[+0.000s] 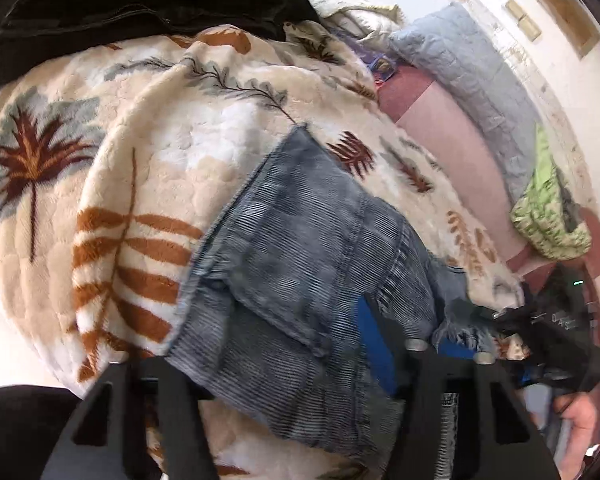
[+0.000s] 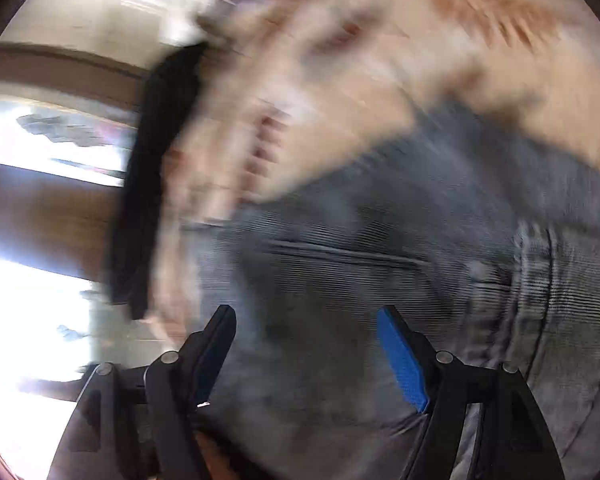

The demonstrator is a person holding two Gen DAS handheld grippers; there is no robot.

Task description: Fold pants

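Grey-blue washed jeans lie folded on a cream blanket with leaf prints. In the left wrist view the denim drapes over my left gripper; its right finger with a blue pad shows, the left fingertip is hidden under cloth. My right gripper shows at the right by the jeans' edge. In the blurred right wrist view my right gripper is open just above the jeans, fingers apart, nothing between them.
A black garment lies at the blanket's far edge, also in the right wrist view. A pale blue quilted pillow and a green patterned cloth lie on the pink sheet beside the wall.
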